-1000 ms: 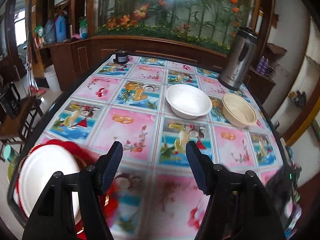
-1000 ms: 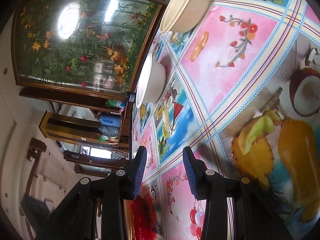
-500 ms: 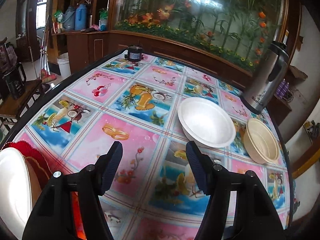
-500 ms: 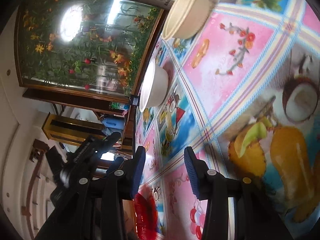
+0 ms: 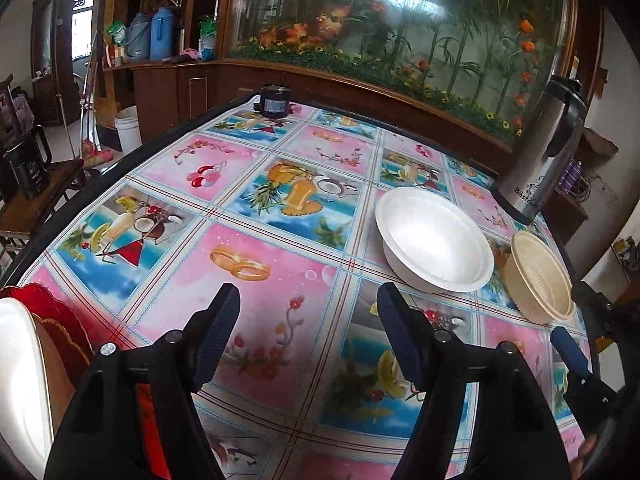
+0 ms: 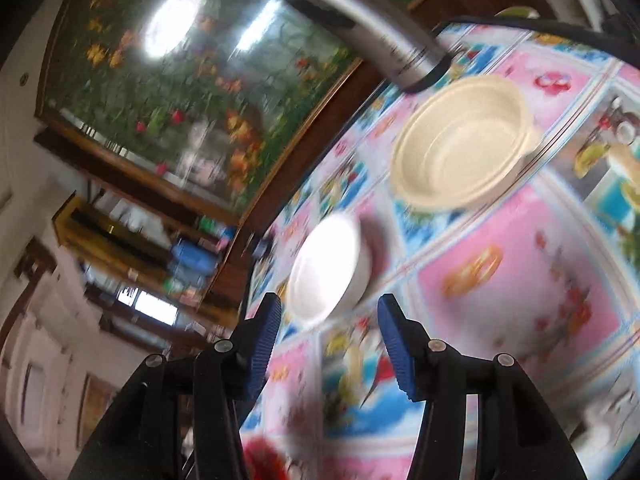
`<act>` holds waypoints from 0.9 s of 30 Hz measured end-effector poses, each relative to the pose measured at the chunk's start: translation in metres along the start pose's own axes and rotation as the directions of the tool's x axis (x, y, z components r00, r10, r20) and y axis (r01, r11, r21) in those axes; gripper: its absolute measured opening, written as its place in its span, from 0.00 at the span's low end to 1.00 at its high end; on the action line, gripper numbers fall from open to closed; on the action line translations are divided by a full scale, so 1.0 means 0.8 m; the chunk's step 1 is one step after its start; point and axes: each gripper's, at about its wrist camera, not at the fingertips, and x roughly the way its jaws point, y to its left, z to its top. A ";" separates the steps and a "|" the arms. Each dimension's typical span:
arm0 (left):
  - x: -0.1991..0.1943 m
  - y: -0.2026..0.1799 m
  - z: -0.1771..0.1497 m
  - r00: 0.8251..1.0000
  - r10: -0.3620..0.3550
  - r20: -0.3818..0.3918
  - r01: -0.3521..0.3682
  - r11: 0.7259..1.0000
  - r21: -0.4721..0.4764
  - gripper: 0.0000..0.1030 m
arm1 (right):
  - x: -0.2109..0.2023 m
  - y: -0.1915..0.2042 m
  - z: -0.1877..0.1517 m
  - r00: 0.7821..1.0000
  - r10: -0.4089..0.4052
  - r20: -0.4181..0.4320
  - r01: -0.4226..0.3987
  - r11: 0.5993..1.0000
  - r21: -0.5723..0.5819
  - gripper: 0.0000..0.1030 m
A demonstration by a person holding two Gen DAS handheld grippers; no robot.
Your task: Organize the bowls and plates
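A white bowl [image 5: 434, 242] and a beige bowl [image 5: 538, 280] stand side by side on the table's right part. My left gripper [image 5: 308, 336] hovers over the tablecloth short of the white bowl, its jaws opening with nothing between them. A white plate [image 5: 16, 380] lies on a red plate [image 5: 60, 312] at the near left edge. In the blurred right wrist view my right gripper [image 6: 328, 352] points at the white bowl [image 6: 324, 272], jaws opening and empty, with the beige bowl [image 6: 460, 148] farther off. One of its blue pads [image 5: 568, 350] shows at the right edge of the left wrist view.
A steel thermos jug [image 5: 548, 148] stands behind the bowls near the table's far right edge. A small dark jar [image 5: 275, 101] sits at the far edge. The flowered tablecloth [image 5: 260, 208] covers the table; wooden cabinets and a glass planter run behind it.
The left view has closed in on the bowls and the plate stack has slid to its left edge. The right gripper rose and rolled, seeing the bowls from above. Both jaws widened.
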 end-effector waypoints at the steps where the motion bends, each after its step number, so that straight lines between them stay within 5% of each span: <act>1: 0.001 -0.001 0.000 1.000 0.000 -0.005 0.000 1.000 0.000 0.69 | 0.000 -0.004 0.005 1.000 -0.015 0.009 0.015 1.000 0.009 0.51; 12: 0.025 0.003 -0.007 0.997 0.060 -0.053 -0.060 0.998 0.006 0.69 | 0.088 0.019 0.016 0.990 -0.024 -0.141 0.023 1.000 -0.005 0.51; 27: 0.038 0.008 -0.009 0.992 0.021 -0.122 -0.023 1.000 -0.015 0.69 | 0.151 0.015 0.002 0.983 -0.122 -0.139 0.128 0.991 0.032 0.50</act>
